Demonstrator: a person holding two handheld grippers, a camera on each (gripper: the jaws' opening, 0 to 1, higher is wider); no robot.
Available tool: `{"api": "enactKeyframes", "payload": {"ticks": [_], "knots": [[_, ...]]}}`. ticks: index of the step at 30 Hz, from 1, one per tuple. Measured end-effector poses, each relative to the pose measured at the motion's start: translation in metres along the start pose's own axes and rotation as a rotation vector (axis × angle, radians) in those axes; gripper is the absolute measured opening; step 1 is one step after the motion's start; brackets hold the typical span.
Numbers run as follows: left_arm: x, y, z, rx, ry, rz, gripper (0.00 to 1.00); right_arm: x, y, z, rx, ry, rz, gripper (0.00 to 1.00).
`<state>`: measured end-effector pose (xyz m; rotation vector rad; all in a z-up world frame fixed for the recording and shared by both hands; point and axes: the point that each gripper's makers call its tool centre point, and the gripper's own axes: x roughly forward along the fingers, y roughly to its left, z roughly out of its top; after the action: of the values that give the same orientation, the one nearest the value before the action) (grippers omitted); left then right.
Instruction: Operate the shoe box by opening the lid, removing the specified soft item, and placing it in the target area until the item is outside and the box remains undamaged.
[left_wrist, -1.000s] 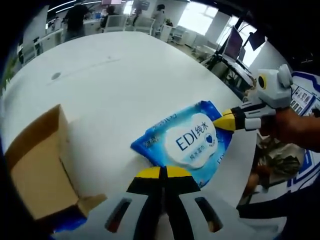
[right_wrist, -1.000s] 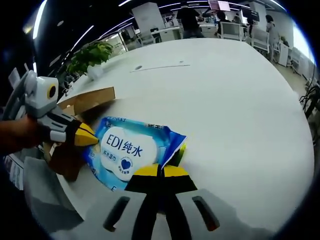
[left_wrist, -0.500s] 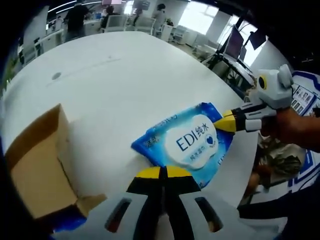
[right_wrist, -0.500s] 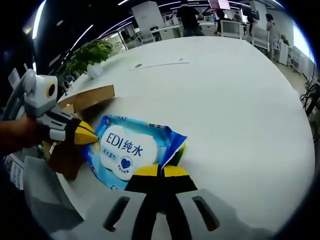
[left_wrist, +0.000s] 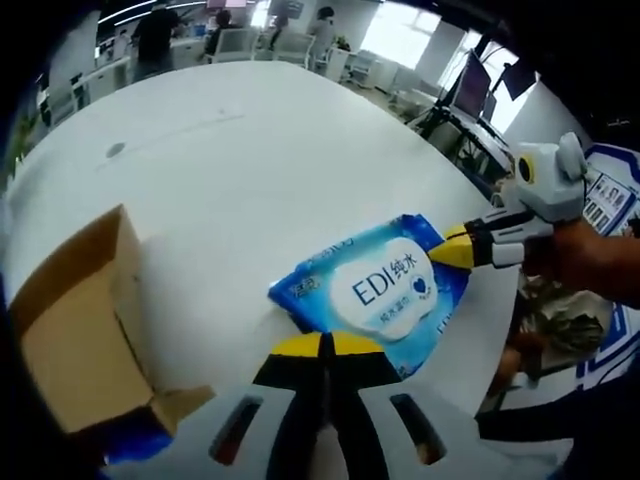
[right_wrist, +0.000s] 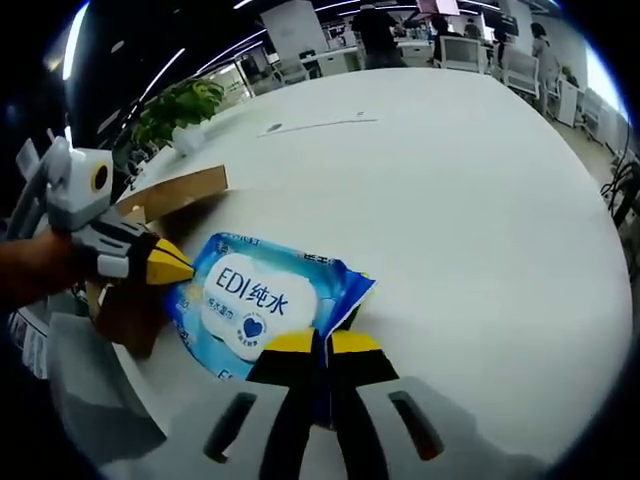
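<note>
Wet-wipes pack (left_wrist: 378, 292) (right_wrist: 262, 300): blue, white label, lying flat on the white table (left_wrist: 240, 170) (right_wrist: 470, 200), outside and just beside the cardboard shoe box (left_wrist: 75, 330) (right_wrist: 165, 200).

Right gripper (right_wrist: 312, 342) (left_wrist: 447, 250): jaws closed, pinching a corner of the pack.

Left gripper (left_wrist: 325, 345) (right_wrist: 168, 267): jaws together, apparently on the opposite edge; the contact is hard to confirm.

Progress, as judged: box open, item removed; release, and perhaps final positioning, remain.

Not legible: target area unmarked; box lid and interior cut off; box condition only partly visible, no damage seen.
</note>
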<state>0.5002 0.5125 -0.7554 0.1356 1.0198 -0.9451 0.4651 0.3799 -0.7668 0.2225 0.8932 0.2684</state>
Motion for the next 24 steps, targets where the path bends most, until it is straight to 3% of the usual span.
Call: {"api": "enactKeyframes", "payload": {"ticks": [24], "knots": [[-0.016,0.001,0.014,0.027,-0.049,0.037,0.05,-0.019,-0.007,0.005,-0.011,-0.035,-0.049,0.11]]}}
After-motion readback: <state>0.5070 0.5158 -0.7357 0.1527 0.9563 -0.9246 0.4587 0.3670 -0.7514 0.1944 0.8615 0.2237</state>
